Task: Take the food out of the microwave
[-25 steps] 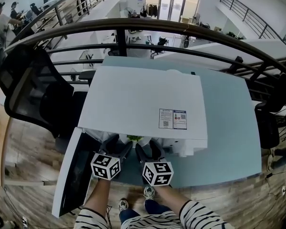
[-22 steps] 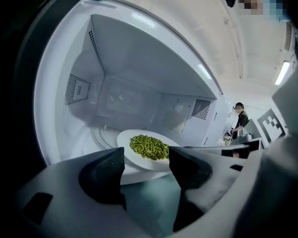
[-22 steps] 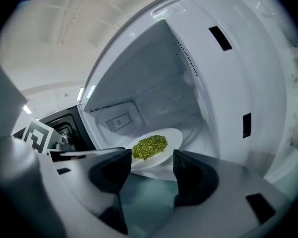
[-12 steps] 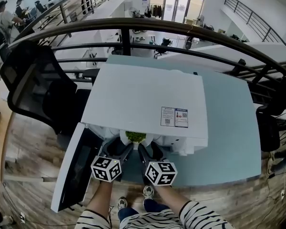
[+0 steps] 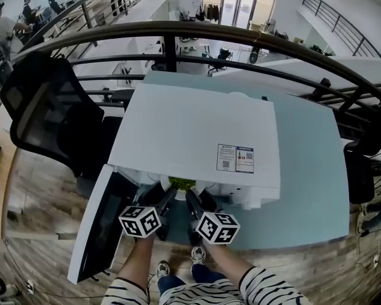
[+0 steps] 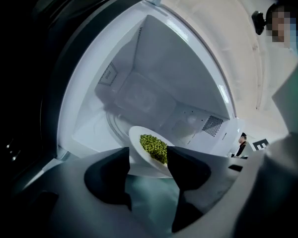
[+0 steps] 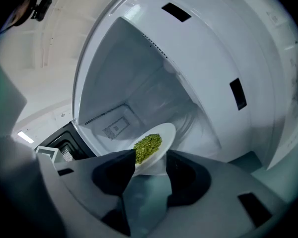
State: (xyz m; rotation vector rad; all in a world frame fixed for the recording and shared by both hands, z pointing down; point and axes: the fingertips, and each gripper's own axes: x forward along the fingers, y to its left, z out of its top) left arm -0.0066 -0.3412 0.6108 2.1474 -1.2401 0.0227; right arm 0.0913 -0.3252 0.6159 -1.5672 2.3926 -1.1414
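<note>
A white plate [image 5: 181,184] of green peas [image 6: 154,148] sits at the mouth of the white microwave [image 5: 190,132], just inside the cavity. My left gripper [image 5: 167,197] and right gripper [image 5: 192,198] reach in side by side from the front. In the left gripper view the plate's [image 6: 137,140] near rim lies between the jaws of the left gripper [image 6: 148,158], which stand wide apart. The right gripper [image 7: 151,163] also straddles the plate's [image 7: 166,132] rim. Its jaws are closing, and the pads do not visibly press on the plate.
The microwave door [image 5: 101,227] hangs open to the left, close by my left arm. The microwave stands on a pale blue table [image 5: 305,170]. A black office chair [image 5: 44,119] is at the left and a dark railing [image 5: 241,40] runs behind.
Both grippers have rolled a little, their marker cubes tilting. The peas show more plainly at the microwave's mouth than a second ago. The hands have hardly shifted.
</note>
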